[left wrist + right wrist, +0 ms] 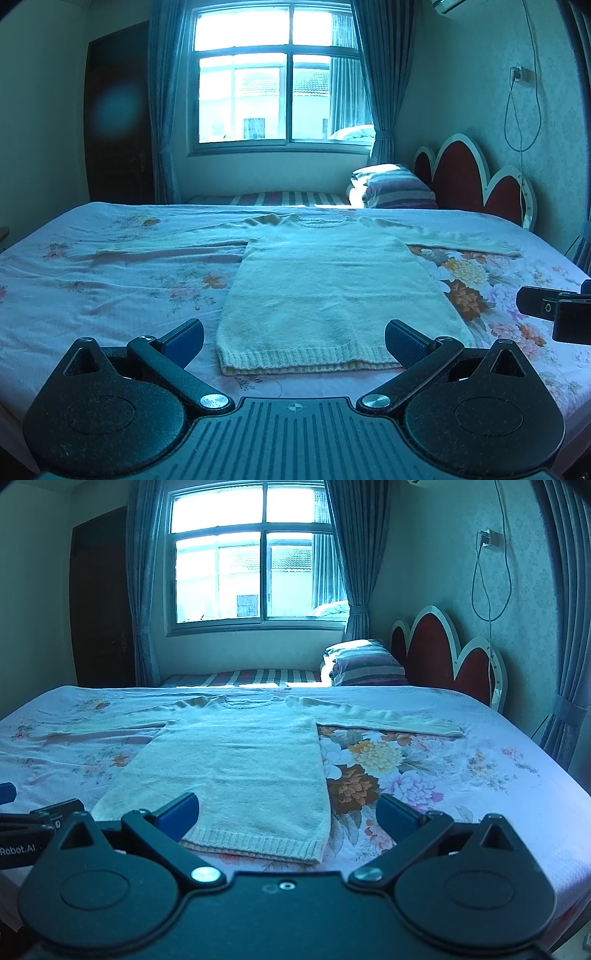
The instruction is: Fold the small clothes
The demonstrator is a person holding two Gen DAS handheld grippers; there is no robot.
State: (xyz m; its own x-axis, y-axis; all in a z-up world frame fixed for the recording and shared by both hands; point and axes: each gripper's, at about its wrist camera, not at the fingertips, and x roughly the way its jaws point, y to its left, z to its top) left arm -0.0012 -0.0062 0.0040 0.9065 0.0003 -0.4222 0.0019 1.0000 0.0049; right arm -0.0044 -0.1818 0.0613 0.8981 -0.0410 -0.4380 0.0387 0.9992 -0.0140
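Evidently no fold is made yet: the sweater (332, 284) is lying flat on the bed (110, 295), sleeves spread, its hem just ahead of the fingers. Both the left gripper (294, 338) and the right gripper (288, 812) are gaping wide, holding nothing.

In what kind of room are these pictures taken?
Most likely a home bedroom: a bed with a floral sheet, a striped pillow beside a scalloped headboard, and a curtained window. A cream sweater lies flat on the bed.
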